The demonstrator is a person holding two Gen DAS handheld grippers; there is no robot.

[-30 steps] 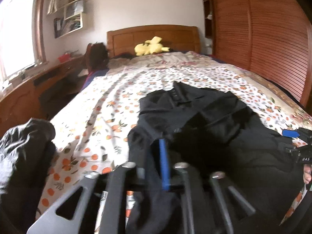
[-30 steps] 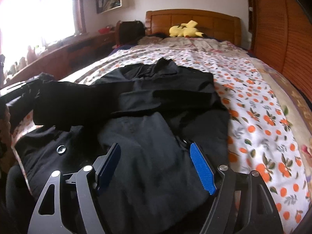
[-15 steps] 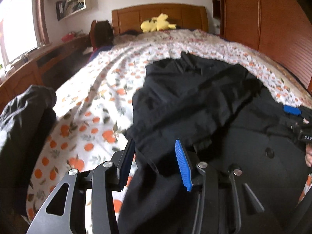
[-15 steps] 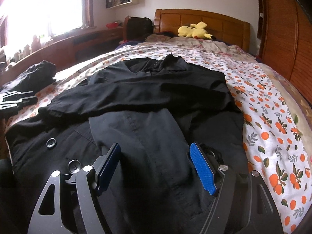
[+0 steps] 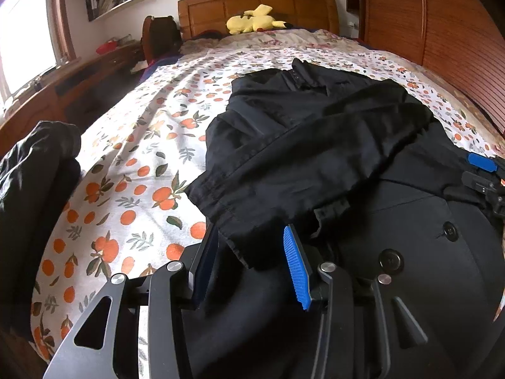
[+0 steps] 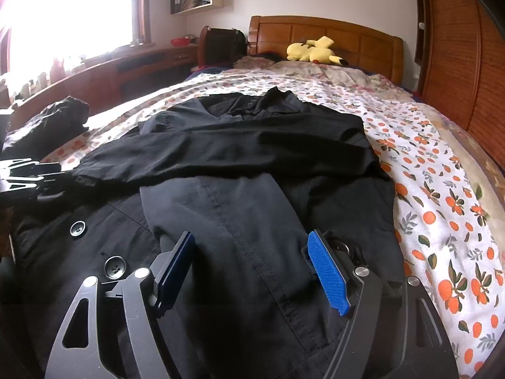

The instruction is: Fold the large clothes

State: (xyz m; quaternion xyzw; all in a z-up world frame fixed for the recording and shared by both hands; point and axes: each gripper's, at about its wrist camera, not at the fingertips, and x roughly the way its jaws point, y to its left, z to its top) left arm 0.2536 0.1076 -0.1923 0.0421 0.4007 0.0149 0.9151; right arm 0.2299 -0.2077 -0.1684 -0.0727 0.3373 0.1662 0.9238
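Note:
A large black coat lies spread on the bed, collar toward the headboard. One sleeve is folded across its chest, and the cuff rests at the coat's left edge. My left gripper is open low over that cuff; a corner of the cuff lies loose between the blue pads without being pressed. My right gripper is open over the other sleeve, which runs down the coat's front, and grips nothing. Each gripper shows at the edge of the other's view.
The bed sheet has an orange fruit print. A dark heap of clothes lies at the bed's left edge. A yellow plush toy sits by the wooden headboard. A slatted wooden wardrobe lines the right side and a desk the left.
My left gripper, earlier shut on the sleeve, has opened and sunk toward the bed; the sleeve now lies flat across the coat. The right gripper has stayed open, dipping slightly.

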